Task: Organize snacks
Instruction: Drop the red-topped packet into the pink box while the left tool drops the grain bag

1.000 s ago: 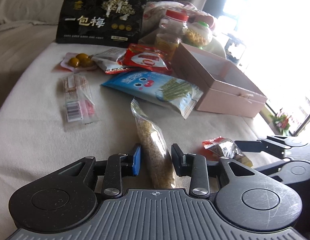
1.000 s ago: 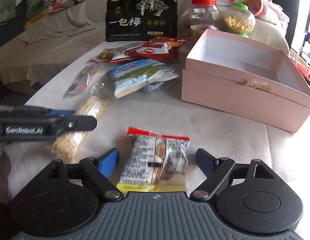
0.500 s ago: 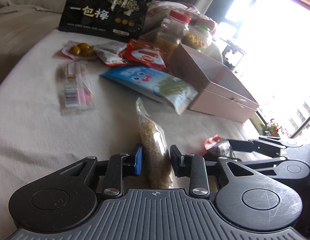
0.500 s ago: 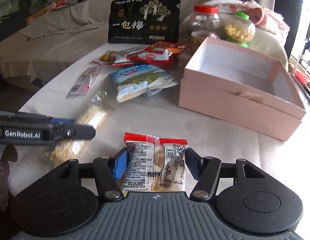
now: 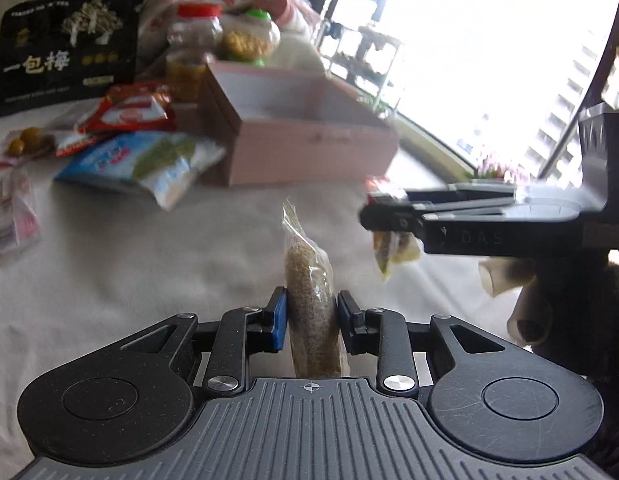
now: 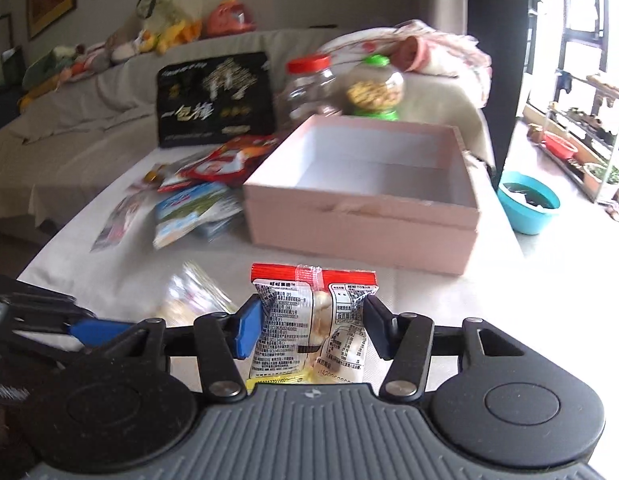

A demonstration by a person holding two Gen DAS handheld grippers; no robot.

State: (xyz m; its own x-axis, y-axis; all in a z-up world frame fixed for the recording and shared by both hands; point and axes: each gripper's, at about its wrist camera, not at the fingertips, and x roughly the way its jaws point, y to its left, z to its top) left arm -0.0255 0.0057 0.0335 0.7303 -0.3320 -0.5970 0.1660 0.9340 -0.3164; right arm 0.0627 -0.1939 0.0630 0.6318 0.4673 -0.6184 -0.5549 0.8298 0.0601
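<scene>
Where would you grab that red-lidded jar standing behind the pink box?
Probably from above, pinching the red-lidded jar across its red lid or the neck just under it. It stands upright and round, with its sides hemmed in: the pink box in front, the black snack bag on its left, and the green-lidded jar on its right.

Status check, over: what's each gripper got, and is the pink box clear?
Left gripper clamped on grain packet. Right gripper closing on red-topped snack packet. Pink box open, looks empty, nothing in between.
</scene>
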